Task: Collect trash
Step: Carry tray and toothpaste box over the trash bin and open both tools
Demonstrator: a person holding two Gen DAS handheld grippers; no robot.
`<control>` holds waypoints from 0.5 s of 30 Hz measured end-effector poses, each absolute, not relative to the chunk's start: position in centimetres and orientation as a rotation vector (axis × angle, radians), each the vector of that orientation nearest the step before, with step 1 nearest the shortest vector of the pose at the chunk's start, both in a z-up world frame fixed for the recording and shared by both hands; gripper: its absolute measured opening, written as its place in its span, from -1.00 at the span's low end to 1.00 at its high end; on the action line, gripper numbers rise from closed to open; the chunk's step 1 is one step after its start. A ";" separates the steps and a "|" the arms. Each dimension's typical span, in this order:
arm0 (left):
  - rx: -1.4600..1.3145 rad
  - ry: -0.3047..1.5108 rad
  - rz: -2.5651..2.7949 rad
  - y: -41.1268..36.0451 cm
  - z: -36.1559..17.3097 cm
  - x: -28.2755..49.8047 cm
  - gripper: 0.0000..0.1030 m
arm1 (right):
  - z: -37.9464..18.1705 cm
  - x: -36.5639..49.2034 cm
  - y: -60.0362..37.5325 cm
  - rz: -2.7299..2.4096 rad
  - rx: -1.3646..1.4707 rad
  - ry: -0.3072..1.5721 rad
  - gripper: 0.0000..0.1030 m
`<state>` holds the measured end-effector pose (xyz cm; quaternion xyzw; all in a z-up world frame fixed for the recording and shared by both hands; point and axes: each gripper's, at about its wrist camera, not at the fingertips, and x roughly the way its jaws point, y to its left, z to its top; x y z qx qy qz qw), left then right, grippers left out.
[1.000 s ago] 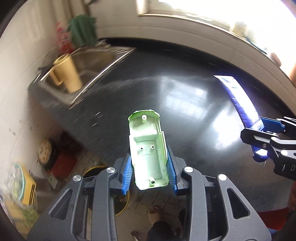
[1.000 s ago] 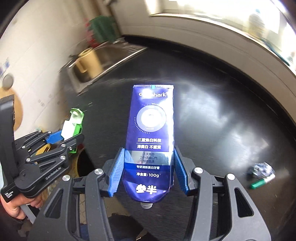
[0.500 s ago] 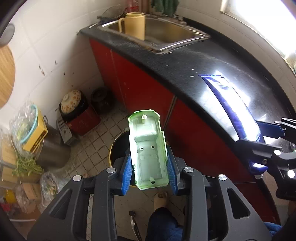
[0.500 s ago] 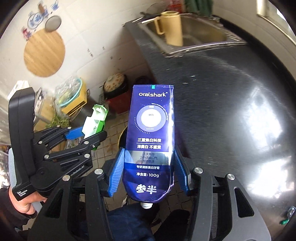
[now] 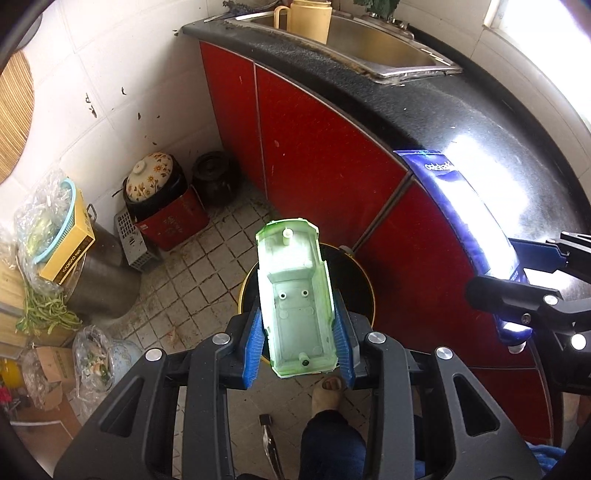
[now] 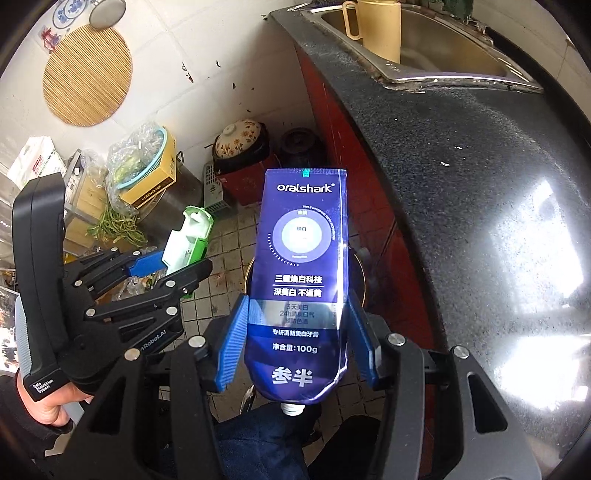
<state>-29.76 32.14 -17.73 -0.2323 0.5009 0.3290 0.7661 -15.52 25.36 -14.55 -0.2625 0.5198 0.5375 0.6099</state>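
Observation:
My left gripper (image 5: 299,341) is shut on a pale green plastic toy shell (image 5: 295,299) and holds it above a round black bin with a yellow rim (image 5: 354,273) on the tiled floor. My right gripper (image 6: 299,339) is shut on a flattened dark blue Oralshark toothpaste tube (image 6: 301,258), cap end toward me, also over the bin (image 6: 360,273). The tube shows at the right in the left wrist view (image 5: 461,206). The left gripper with the green shell (image 6: 188,240) shows at the left in the right wrist view.
A black counter (image 5: 480,122) with red cabinet doors (image 5: 306,136) runs along the right, with a steel sink (image 6: 443,48) and a yellow jug (image 6: 380,26). Pots, a red box (image 5: 170,221), a metal drum (image 5: 99,273) and bags crowd the left floor. My foot (image 5: 327,395) is below.
Both grippers swung from over the counter out past its edge and down toward the floor. The bin now lies beneath both held objects.

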 end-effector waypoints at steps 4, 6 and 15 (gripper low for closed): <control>-0.504 1.088 0.705 32.4 -17.9 -29.9 -0.36 | -14.7 -15.6 25.9 1.257 -0.613 1.200 -0.01; -0.508 1.089 0.699 32.5 -18.0 -29.8 -0.36 | -14.4 -15.9 25.7 1.258 -0.614 1.194 -0.01; -0.501 1.073 0.695 32.6 -18.0 -29.6 0.18 | -14.0 -15.7 26.1 1.260 -0.603 1.199 0.22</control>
